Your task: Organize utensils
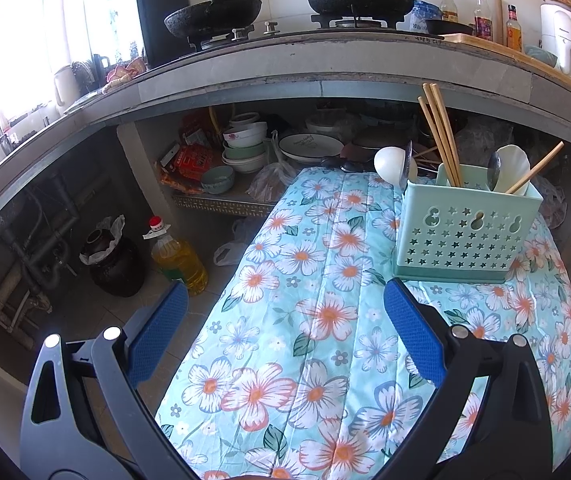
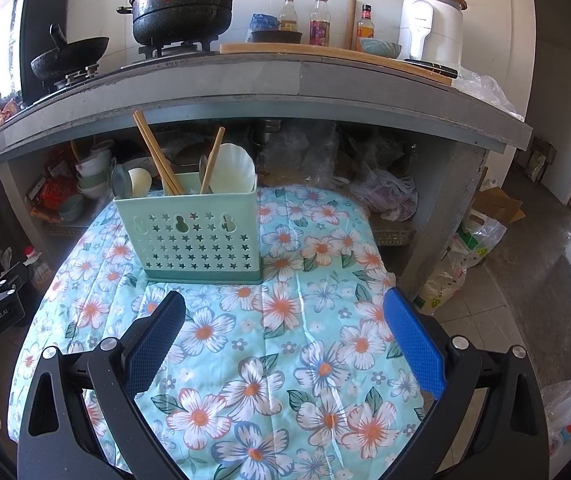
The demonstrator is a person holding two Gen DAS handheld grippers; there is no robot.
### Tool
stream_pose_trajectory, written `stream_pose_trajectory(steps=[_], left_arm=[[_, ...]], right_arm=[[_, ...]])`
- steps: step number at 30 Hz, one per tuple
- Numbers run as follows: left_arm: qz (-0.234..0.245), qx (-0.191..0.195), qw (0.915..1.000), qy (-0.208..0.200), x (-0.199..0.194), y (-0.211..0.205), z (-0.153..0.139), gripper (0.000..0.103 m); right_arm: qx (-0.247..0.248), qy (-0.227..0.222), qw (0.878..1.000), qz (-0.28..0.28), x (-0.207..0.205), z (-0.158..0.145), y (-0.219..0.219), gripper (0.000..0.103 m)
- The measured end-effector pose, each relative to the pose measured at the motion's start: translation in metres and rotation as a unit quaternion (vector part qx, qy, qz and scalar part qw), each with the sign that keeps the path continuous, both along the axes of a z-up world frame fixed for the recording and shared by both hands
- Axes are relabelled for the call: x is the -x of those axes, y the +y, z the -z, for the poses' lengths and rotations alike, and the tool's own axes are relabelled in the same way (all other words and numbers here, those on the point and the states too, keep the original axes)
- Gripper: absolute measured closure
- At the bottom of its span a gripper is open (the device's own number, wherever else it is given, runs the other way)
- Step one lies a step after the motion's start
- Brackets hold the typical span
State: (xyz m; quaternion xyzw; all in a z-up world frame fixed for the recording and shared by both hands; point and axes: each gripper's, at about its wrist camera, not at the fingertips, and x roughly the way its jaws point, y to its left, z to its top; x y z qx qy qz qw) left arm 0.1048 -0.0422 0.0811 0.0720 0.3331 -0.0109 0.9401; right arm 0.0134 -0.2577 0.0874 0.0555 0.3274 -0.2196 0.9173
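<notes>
A pale green utensil caddy [image 1: 467,234] [image 2: 197,232] with star holes stands on the floral cloth [image 1: 305,320] [image 2: 265,320]. Wooden chopsticks [image 1: 441,136] [image 2: 157,156] lean in one compartment. White spoons [image 1: 391,164] [image 2: 233,168], a metal spoon [image 2: 120,182] and one more chopstick [image 1: 533,172] [image 2: 211,160] stand in the others. My left gripper [image 1: 285,304] is open and empty, short of the caddy and to its left. My right gripper [image 2: 285,312] is open and empty, just in front of the caddy.
A grey counter [image 1: 285,76] [image 2: 285,80] overhangs the far end, with a wok [image 1: 213,16], a black pot [image 2: 183,8] and bottles on it. Bowls and plates [image 1: 245,148] fill the shelf beneath. An oil bottle [image 1: 179,260] and a dark jar [image 1: 113,264] stand on the floor at left.
</notes>
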Motion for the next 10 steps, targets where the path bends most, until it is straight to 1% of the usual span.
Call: stream_pose_trajectory(steps=[10], left_arm=[[0.003,0.002,1.0000,0.000,0.0010,0.0002,-0.0004,0.008]], right_arm=[[-0.001,-0.002,1.000,0.001,0.0017,-0.0007,-0.0012,0.007]])
